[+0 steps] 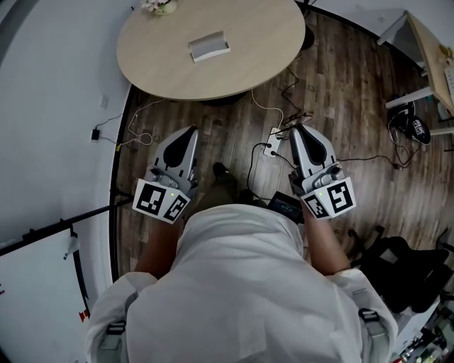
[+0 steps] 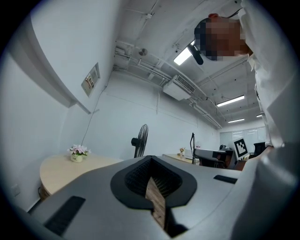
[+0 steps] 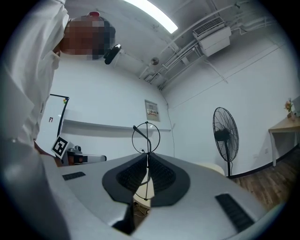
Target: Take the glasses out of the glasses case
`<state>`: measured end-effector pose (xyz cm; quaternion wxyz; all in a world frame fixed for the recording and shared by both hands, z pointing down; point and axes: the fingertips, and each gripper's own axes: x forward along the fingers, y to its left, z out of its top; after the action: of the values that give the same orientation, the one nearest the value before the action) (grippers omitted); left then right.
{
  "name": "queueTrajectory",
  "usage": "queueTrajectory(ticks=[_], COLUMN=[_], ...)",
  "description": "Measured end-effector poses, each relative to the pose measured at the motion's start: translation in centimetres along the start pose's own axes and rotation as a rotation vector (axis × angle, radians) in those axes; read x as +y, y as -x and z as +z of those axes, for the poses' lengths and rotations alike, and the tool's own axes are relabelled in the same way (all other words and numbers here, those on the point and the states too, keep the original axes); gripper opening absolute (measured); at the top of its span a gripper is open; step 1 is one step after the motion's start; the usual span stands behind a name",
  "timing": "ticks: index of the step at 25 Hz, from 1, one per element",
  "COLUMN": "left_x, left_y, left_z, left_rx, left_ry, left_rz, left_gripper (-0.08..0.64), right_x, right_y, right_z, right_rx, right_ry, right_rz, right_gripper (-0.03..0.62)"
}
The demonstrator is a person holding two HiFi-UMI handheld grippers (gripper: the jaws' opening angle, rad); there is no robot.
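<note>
I am looking down on both grippers, which are hanging close in front of the person's body over the wooden floor. The right gripper is pinching a pair of thin wire-framed glasses. Its 2 jaws are pressed together on the frame, 1 round lens is standing up above the tips, and more wire is showing in the slot below. In the head view this gripper is pointing away from the body, and I cannot make out the glasses there among the cables beside the power strip.

The left gripper is carrying nothing. Its jaws are drawn together, and only a narrow sliver of floor is showing between them. From above it is sitting level with the right one, and the 2 are well apart.

The grey glasses case is lying on the round table, well ahead of both grippers and clear of them. A small pot of flowers is standing at the table's far edge. A standing fan is showing against the wall.
</note>
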<state>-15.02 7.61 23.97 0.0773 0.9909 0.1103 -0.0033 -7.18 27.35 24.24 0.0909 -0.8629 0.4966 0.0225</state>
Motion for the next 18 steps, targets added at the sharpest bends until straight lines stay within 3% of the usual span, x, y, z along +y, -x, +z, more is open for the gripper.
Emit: queueTrajectory(ticks=[10,18], left_x=[-5.0,-7.6], left_y=[1.1,0.5], left_z=[-4.8,-4.7], left_rx=[0.114,0.093], left_ry=[0.049,0.059], left_rz=[-0.058,-0.196], left_gripper=[0.011,0.012], right_x=[0.1,1.1], right_y=[5.4,6.9], right_z=[-2.4,-5.1], right_rx=[0.031,0.097], right_ry=[-0.023,-0.043], right_rz=[-0.042,-0.038], right_gripper=[0.032,0.032])
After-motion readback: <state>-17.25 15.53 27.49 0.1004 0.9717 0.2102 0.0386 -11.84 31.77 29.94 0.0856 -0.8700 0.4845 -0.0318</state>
